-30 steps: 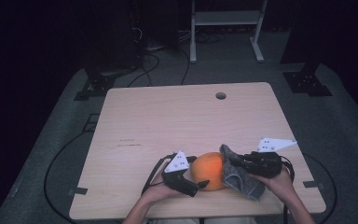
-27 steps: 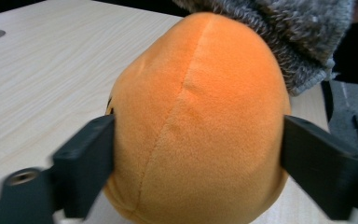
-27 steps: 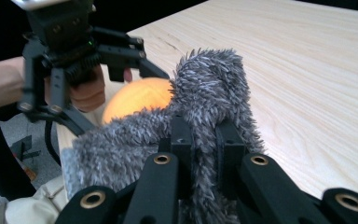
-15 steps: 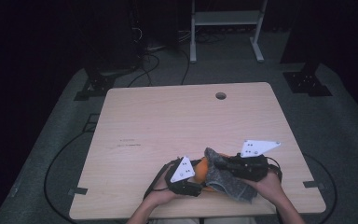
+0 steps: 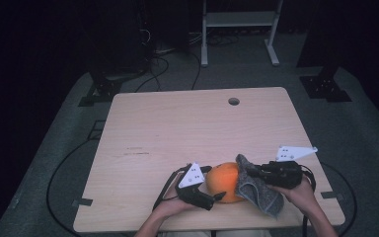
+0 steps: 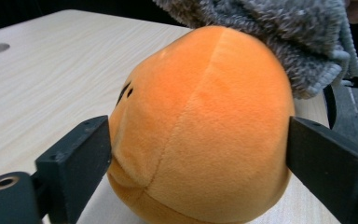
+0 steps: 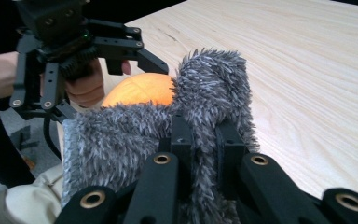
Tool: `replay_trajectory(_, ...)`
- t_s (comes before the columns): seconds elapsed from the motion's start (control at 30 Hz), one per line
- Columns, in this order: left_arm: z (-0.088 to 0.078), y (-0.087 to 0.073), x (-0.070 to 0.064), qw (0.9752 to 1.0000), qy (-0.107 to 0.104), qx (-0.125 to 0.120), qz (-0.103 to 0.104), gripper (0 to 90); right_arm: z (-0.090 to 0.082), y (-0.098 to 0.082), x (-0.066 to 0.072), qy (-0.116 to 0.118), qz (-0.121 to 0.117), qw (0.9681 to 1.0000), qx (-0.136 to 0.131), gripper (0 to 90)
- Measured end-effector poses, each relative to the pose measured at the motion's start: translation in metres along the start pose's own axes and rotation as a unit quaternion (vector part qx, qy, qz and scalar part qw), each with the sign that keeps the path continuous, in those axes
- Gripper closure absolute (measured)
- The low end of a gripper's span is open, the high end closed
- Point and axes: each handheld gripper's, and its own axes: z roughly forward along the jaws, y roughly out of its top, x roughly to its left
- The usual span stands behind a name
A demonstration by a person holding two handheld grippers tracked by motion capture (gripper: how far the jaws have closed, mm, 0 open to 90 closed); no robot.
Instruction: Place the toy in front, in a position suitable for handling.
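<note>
Near the bench's front edge, left tool (image 5: 216,183), jaws just reopened, clamps the orange plush ball (image 5: 225,181) while right tool (image 5: 249,172), pinching the grey cloth (image 5: 260,191), wipes back across its top.

Left gripper (image 5: 216,190) around orange plush ball (image 5: 225,181), right gripper (image 5: 249,173) pressing grey cloth (image 5: 259,189) on it

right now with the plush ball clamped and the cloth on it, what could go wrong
The orange plush ball is soft and round, and the left gripper squeezes it between wide jaws, so it might pop out under rubbing. The right gripper pinches just a fold of the grey cloth, which could slip free. Both sit near the table front edge.
</note>
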Motion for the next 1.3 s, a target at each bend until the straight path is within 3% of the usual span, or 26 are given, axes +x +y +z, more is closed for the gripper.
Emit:
replay_trajectory(0.03,0.001,-0.001,0.002,0.9999,-0.007,0.012,-0.008,5.6,0.0,0.0,0.001,-0.001,0.0,1.0,0.002,80.5)
replay_trajectory(0.1,0.002,-0.005,0.005,0.9995,-0.017,0.009,-0.024,7.6,0.001,0.001,0.002,-0.002,-0.003,1.0,0.003,80.5)
replay_trajectory(0.23,-0.004,-0.001,0.0,0.9999,-0.009,-0.005,-0.006,29.4,-0.001,0.003,0.004,-0.003,-0.001,1.0,-0.004,80.5)
replay_trajectory(0.33,-0.016,0.014,-0.003,0.9998,-0.004,-0.018,0.001,35.8,-0.004,0.006,0.006,0.01,0.012,0.9994,-0.031,80.6)
replay_trajectory(0.47,-0.042,0.035,-0.004,0.9992,0.007,-0.037,0.012,35.9,-0.002,0.013,0.012,0.014,0.015,0.9982,-0.056,80.6)
replay_trajectory(0.57,-0.05,0.04,-0.005,0.9994,0.017,-0.016,0.026,35.7,0.009,0.013,0.011,0.018,0.027,0.9978,-0.059,80.6)
replay_trajectory(0.73,-0.045,0.033,0.0,0.9992,0.02,0.031,0.015,33.5,0.031,0.005,0.012,-0.003,0.032,0.9994,-0.015,80.6)
replay_trajectory(0.8,-0.043,0.031,0.001,0.9993,0.022,0.029,0.01,31.9,0.034,0.004,0.013,-0.012,0.027,0.9995,-0.005,80.6)
replay_trajectory(0.87,-0.039,0.031,0.0,0.9988,0.031,0.034,0.016,31.0,0.029,0.008,0.014,-0.017,0.021,0.9995,-0.013,80.6)
replay_trajectory(0.93,-0.034,0.031,-0.004,0.9986,0.032,0.035,0.023,29.6,0.019,0.016,0.02,0.002,0.018,0.999,-0.042,80.6)
replay_trajectory(1.03,-0.027,0.033,-0.009,0.9985,0.037,0.028,0.027,27.8,0.015,0.024,0.031,0.02,0.002,0.9981,-0.058,80.6)
replay_trajectory(1.1,-0.024,0.034,-0.011,0.999,0.03,0.02,0.028,24.4,0.021,0.026,0.039,0.019,-0.01,0.9985,-0.05,80.6)
replay_trajectory(1.13,-0.024,0.034,-0.012,0.9991,0.028,0.019,0.026,20.6,0.027,0.025,0.041,0.007,-0.021,0.9993,-0.031,80.6)
replay_trajectory(1.23,-0.03,0.032,-0.005,0.9996,0.02,-0.009,0.019,14.2,0.031,0.018,0.035,0.005,-0.01,0.9996,-0.025,80.6)
replay_trajectory(1.3,-0.031,0.029,0.002,0.9996,0.022,-0.012,0.01,10.6,0.027,0.016,0.031,-0.002,-0.007,0.9997,-0.024,80.6)
